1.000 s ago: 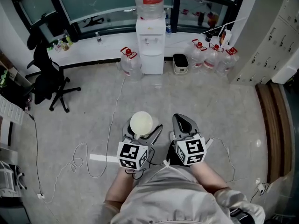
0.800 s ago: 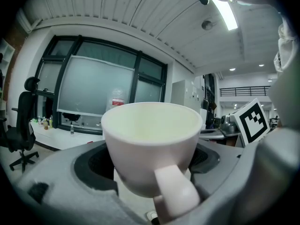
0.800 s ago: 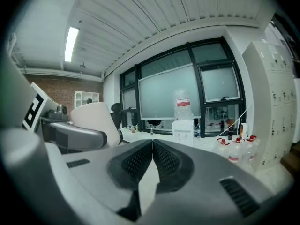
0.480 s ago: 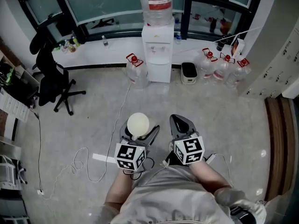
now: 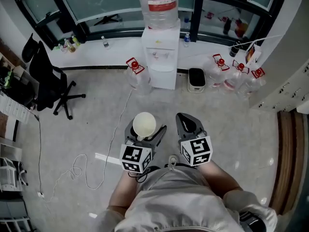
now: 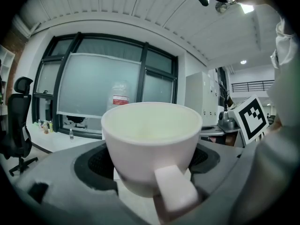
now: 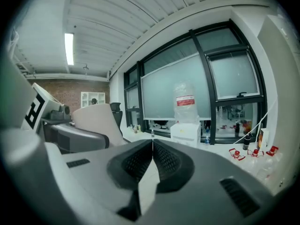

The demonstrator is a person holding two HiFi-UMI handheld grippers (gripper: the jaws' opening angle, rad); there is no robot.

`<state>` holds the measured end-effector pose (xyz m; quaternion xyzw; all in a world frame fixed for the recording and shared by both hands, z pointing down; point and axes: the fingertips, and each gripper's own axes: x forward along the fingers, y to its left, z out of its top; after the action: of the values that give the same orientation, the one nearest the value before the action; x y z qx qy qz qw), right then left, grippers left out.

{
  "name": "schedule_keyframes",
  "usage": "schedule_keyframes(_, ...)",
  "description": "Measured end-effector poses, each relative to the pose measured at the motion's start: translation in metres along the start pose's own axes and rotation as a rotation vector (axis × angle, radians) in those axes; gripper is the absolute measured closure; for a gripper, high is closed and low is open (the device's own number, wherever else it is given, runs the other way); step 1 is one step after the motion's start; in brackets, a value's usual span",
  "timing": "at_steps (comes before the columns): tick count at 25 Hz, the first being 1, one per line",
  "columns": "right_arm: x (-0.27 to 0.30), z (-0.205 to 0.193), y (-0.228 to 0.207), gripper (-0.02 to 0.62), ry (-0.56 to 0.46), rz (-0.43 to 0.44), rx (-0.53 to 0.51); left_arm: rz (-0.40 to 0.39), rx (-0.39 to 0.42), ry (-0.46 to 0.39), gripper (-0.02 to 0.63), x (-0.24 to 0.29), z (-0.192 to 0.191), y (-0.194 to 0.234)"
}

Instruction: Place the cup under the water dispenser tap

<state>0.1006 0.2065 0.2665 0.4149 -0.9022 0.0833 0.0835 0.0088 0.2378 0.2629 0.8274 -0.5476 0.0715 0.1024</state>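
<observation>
A white cup [image 5: 144,124] [image 6: 151,144] sits upright between the jaws of my left gripper [image 5: 145,130], which is shut on it; its handle points back toward the camera in the left gripper view. My right gripper [image 5: 187,123] [image 7: 152,142] is beside it, shut and holding nothing. The white water dispenser [image 5: 160,57] [image 7: 185,131], with a clear bottle on top, stands ahead by the window wall, well away from both grippers. Its taps [image 5: 157,55] show as small dots on its front.
Several water jugs with red caps [image 5: 236,76] stand right of the dispenser and one jug [image 5: 134,71] to its left. A small dark box [image 5: 195,79] sits beside the dispenser. A black office chair [image 5: 46,83] is at left. A white cable [image 5: 104,153] trails over the floor.
The view has moved forward: the dispenser looks larger and nearer. Both grippers keep their hold and stay side by side.
</observation>
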Motion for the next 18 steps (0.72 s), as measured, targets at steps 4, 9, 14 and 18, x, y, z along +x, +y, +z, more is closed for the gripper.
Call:
schedule_keyframes(4,0.026,-0.005,-0.029,0.568,0.015,-0.008,0.026,-0.012,0.011,0.035,0.153,0.036,-0.004,0.007)
schedule_keyframes(9,0.065,-0.015,-0.052,0.568,0.048,-0.026,0.058,-0.034,-0.005,0.078,0.153,0.080,-0.012,0.036)
schedule_keyframes(14,0.112,-0.019,-0.076,0.568,0.074,-0.095,0.071,-0.102,-0.022,0.103,0.153,0.133,-0.015,0.076)
schedule_keyframes(18,0.159,-0.013,-0.093,0.568,0.094,-0.163,0.084,-0.180,0.003,0.122,0.153,0.178,-0.006,0.110)
